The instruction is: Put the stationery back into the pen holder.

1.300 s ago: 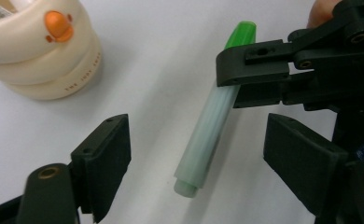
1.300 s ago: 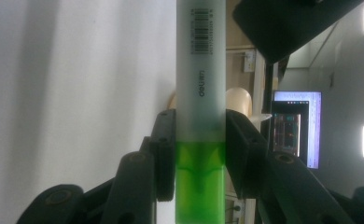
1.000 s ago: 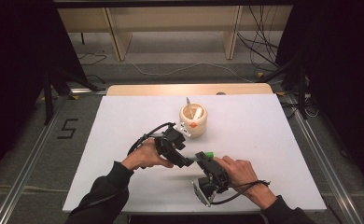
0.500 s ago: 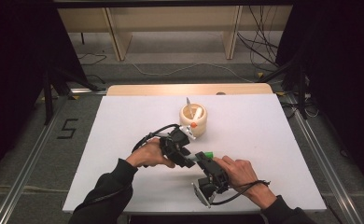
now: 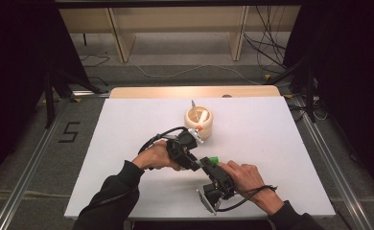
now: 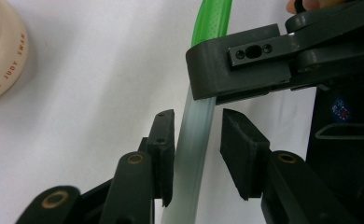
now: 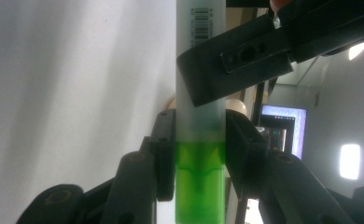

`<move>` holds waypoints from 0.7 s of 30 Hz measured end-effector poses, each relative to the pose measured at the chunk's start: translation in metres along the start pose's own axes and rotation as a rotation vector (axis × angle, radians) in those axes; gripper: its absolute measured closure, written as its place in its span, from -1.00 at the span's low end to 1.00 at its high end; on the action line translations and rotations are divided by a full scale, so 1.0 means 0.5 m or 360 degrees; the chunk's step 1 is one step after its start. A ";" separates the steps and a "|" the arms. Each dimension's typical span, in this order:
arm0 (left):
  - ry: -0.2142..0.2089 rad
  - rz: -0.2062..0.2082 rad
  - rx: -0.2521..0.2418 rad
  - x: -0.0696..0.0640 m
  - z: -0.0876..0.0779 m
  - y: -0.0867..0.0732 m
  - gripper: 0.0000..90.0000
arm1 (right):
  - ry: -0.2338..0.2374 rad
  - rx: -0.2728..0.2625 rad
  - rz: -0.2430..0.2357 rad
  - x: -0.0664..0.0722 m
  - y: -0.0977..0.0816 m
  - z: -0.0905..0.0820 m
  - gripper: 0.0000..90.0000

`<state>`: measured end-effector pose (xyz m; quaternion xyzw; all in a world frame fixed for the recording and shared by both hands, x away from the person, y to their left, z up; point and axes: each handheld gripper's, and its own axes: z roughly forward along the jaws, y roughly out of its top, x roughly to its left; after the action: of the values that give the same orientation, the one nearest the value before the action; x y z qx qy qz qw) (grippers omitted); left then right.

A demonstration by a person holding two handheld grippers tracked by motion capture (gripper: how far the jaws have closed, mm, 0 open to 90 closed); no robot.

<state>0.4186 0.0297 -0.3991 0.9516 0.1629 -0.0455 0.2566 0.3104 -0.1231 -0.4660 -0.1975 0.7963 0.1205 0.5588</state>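
At frame centre our right tool (image 7: pixel 199 154) clamps the green-capped pen (image 7: pixel 200 116) — our left tool (image 6: pixel 196 149), closing, hasn't gripped it.

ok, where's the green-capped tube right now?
In the high view the tube sits near the table's front middle, between both tongs, just in front of the wooden bowl.

We see wide bare bench (image 5: pixel 281 158) to the right and left of the frame; ahead of our tools, the round wooden holder (image 5: pixel 198 120) blocks the centre path.
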 end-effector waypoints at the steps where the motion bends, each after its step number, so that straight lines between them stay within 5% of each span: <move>1: -0.0002 -0.0001 0.0001 0.000 0.000 0.000 0.47 | -0.0002 -0.0001 -0.0001 0.000 0.000 0.000 0.50; 21: -0.0082 0.0012 0.0057 0.002 0.007 0.003 0.70 | 0.0014 -0.0005 -0.0051 0.004 0.002 -0.003 0.49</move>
<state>0.4200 0.0269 -0.4016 0.9551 0.1519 -0.0721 0.2440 0.3080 -0.1233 -0.4676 -0.2117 0.7954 0.1117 0.5568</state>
